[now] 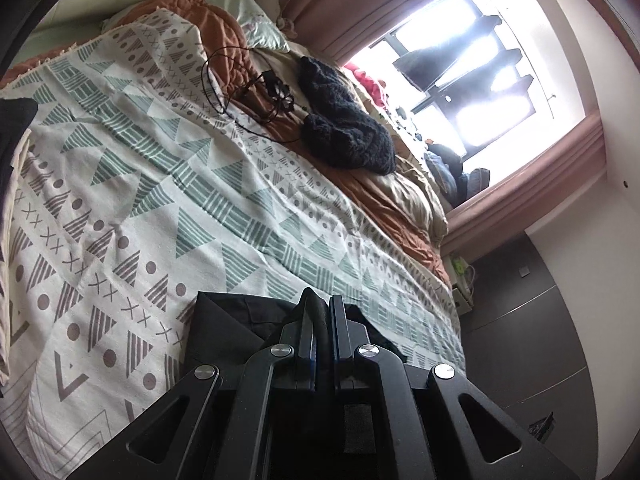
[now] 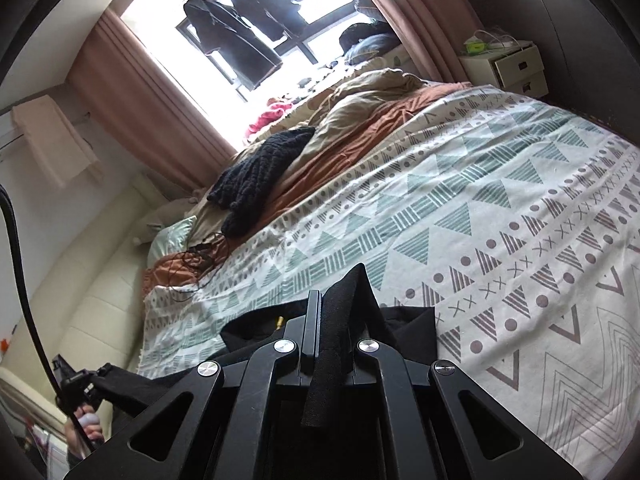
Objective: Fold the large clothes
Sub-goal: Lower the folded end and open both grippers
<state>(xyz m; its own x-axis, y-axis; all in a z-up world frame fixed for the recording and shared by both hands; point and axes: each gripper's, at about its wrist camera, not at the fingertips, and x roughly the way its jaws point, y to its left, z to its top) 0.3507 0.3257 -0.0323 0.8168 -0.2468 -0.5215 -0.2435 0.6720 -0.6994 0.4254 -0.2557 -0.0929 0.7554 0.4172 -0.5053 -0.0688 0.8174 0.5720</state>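
A black garment (image 1: 228, 322) hangs from both grippers over the patterned bedspread (image 1: 168, 184). My left gripper (image 1: 320, 304) is shut on a fold of the black cloth, which shows between its fingers. My right gripper (image 2: 334, 292) is shut on a thick black edge of the same garment (image 2: 408, 320), which stands up between its fingers and trails back over the gripper body. The rest of the garment is hidden below the grippers. In the right wrist view the other hand-held gripper (image 2: 86, 384) shows at lower left.
A black knit sweater (image 1: 344, 128) and a tangle of black cable (image 1: 256, 92) lie on the rumpled orange and beige quilt (image 1: 400, 204) at the far side. A window with pink curtains (image 2: 132, 112), a white nightstand (image 2: 512, 66) and a cream headboard (image 2: 96, 304) surround the bed.
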